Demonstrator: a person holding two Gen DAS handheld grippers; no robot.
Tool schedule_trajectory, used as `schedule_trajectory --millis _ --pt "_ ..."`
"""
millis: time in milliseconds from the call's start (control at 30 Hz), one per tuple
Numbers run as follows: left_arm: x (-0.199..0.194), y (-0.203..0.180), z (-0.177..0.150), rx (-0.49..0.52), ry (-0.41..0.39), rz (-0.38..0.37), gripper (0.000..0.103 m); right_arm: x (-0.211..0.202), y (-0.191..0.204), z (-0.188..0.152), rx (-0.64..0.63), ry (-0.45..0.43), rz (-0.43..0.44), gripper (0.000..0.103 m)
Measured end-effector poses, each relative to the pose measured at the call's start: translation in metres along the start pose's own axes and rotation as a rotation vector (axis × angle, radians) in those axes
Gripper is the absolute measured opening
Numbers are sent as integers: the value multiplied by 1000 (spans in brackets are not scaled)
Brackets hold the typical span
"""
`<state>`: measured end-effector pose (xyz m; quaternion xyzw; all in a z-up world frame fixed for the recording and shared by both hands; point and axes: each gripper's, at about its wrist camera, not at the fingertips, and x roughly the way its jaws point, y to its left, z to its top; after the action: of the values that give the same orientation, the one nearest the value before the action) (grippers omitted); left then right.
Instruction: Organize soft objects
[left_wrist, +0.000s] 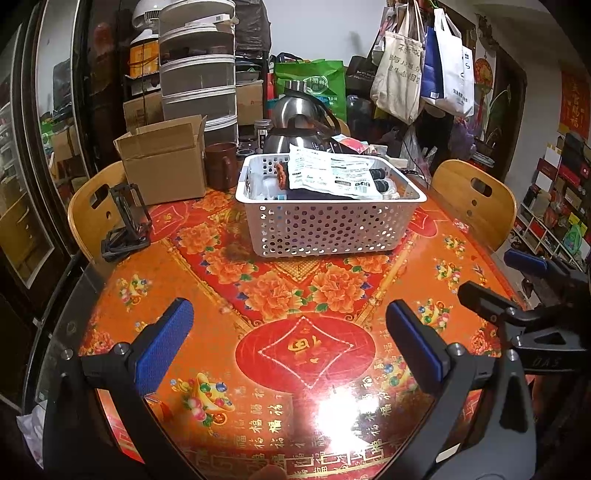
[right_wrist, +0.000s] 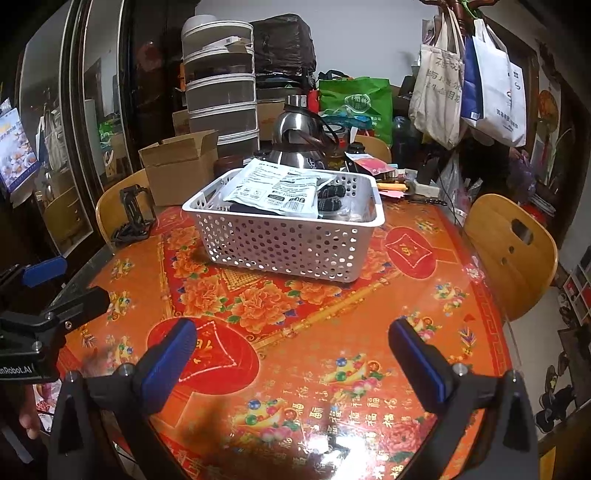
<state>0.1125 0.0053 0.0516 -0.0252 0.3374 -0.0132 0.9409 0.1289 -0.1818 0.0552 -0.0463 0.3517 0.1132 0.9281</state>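
A white perforated basket (left_wrist: 332, 229) (right_wrist: 288, 243) is set on the far half of the table (left_wrist: 258, 332) (right_wrist: 314, 350), which is covered with a red and orange floral cloth. In the basket a flat white printed packet (left_wrist: 332, 171) (right_wrist: 277, 188) is laid on top of darker soft items, its long axis running roughly left to right, and it is tilted so that its far edge rides above the rim. Dark rolled pieces (left_wrist: 380, 179) (right_wrist: 330, 195) are seen to the right of the packet, and an orange-brown item (left_wrist: 281, 177) stands at its left; what these are cannot be made out, and the lower layer is hidden by the packet.

Behind the basket a steel kettle (left_wrist: 299, 125) (right_wrist: 301, 136) is partly covered by it, and an open cardboard box (left_wrist: 164, 162) (right_wrist: 181, 166) is placed to the far left, its contents out of sight.

The left gripper (left_wrist: 290, 345) is held released over the near table, its blue pads wide apart with nothing between them. The right gripper (right_wrist: 291, 356) is likewise spread and empty, near the table's front edge; both are well apart from the basket.
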Motion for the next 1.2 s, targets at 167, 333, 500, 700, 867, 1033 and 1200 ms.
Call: schedule_trajectory --millis 167,333,500,700,867,1033,1200 --pt "1 1 -1 0 2 -2 103 0 1 0 -2 0 -1 103" --pt "1 1 -1 -1 0 -1 103 2 2 -1 -6 5 -2 103" --pt "2 0 -3 1 6 -4 103 2 1 -1 -6 6 -1 103" --pt "3 0 -3 0 8 -7 103 2 2 -1 -8 8 -1 103" --pt "4 -2 -5 0 13 -7 103 3 2 -1 -7 9 -1 103" --pt "4 -2 -5 3 9 -9 103 4 2 -3 -6 14 -1 103" --pt "3 -2 -5 4 3 -12 103 4 2 -3 -12 14 -2 103"
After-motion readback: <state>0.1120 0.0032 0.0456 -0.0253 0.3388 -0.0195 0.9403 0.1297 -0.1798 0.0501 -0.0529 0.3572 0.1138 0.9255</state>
